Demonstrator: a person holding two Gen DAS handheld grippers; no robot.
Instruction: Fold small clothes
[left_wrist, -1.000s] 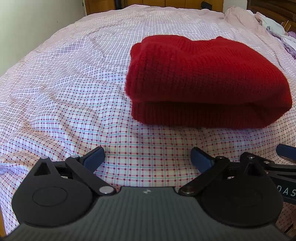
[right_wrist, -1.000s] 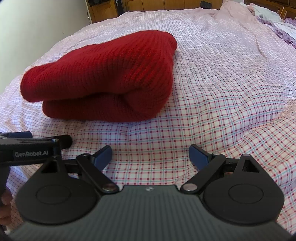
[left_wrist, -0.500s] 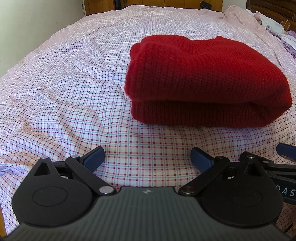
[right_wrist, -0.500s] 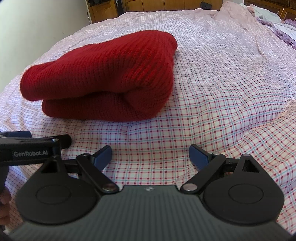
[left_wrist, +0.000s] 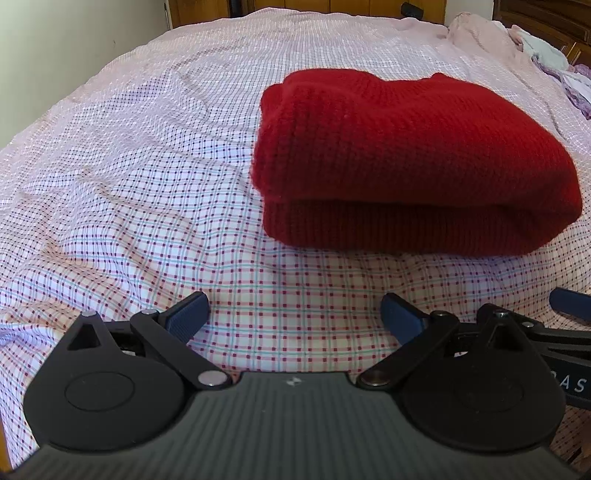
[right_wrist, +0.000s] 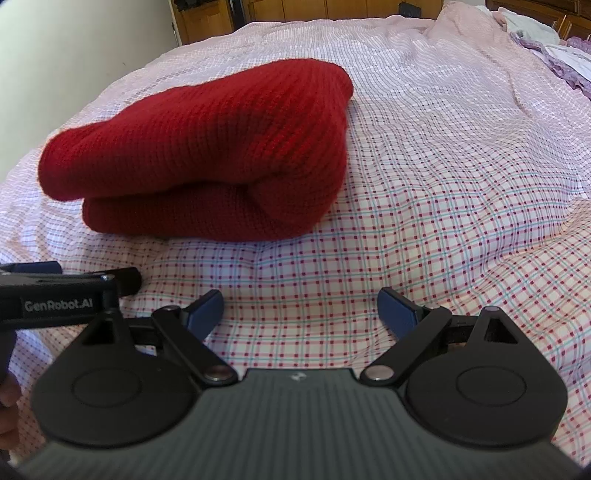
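Observation:
A red knitted garment (left_wrist: 413, 162) lies folded into a thick bundle on the checked bedsheet (left_wrist: 147, 192). In the left wrist view it sits ahead and to the right of my left gripper (left_wrist: 295, 314), which is open with only sheet between its blue pads. In the right wrist view the same red bundle (right_wrist: 207, 158) lies ahead and to the left of my right gripper (right_wrist: 301, 308), also open and holding nothing. Both grippers hover short of the garment, side by side; the left one's black body (right_wrist: 62, 295) shows at the right view's left edge.
Pink bedding is bunched at the far right of the bed (left_wrist: 480, 40), with white and purple clothes (right_wrist: 554, 51) heaped beyond it. A pale wall (left_wrist: 74, 48) runs along the left side and wooden furniture (right_wrist: 332, 7) stands behind the bed.

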